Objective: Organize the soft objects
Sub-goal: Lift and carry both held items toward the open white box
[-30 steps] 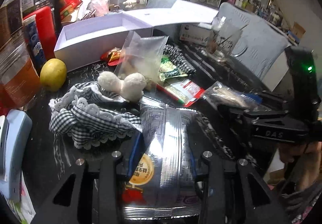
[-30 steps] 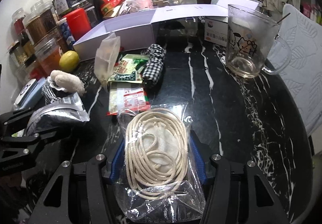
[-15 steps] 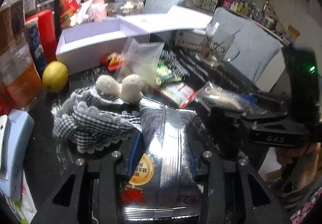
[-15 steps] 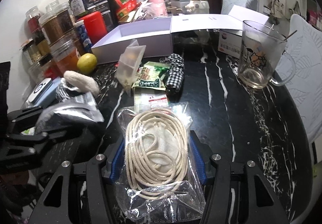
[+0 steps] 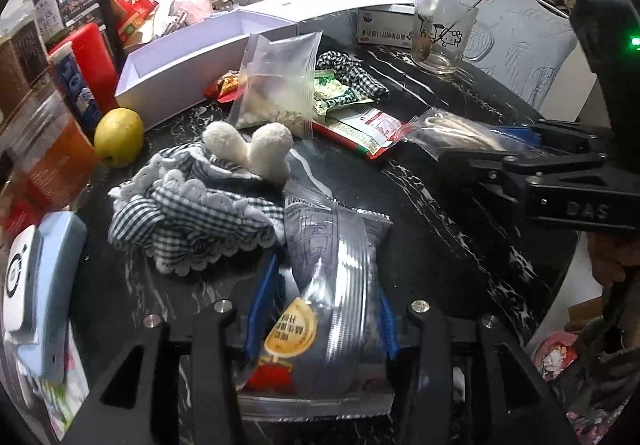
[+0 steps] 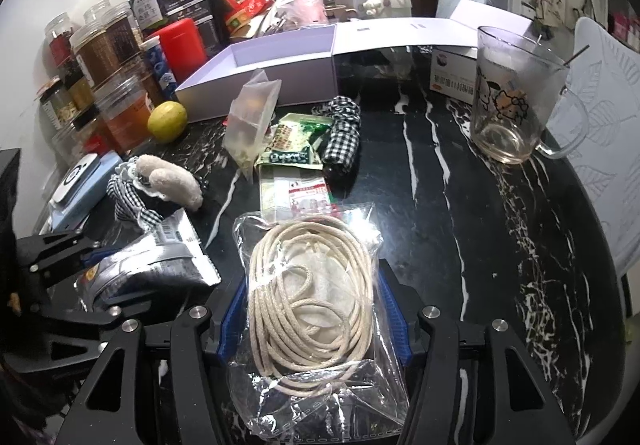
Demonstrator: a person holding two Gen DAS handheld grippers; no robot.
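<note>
My left gripper (image 5: 320,309) is shut on a silver foil snack packet (image 5: 332,285) and holds it above the black marble table (image 5: 440,245). My right gripper (image 6: 312,309) is shut on a clear bag of cream rope (image 6: 308,301). The right gripper also shows at the right of the left wrist view (image 5: 480,153), and the left gripper with its packet at the lower left of the right wrist view (image 6: 132,277). A checked frilly cloth (image 5: 188,217) with a white plush piece (image 5: 256,145) lies just ahead of the left gripper. An open white box (image 6: 260,65) stands at the back.
A clear zip bag (image 5: 276,85), several snack packets (image 6: 292,149) and a checked fabric roll (image 6: 340,133) lie mid-table. A lemon (image 5: 119,137), jars (image 6: 100,53) and a red canister (image 6: 180,41) crowd the left. A glass mug (image 6: 512,101) stands at the right. A blue-white device (image 5: 36,285) lies left.
Both grippers have lifted and pulled back a little with their bags still held; the table scene sits farther away and the view tilts. Nothing on the table moved.
</note>
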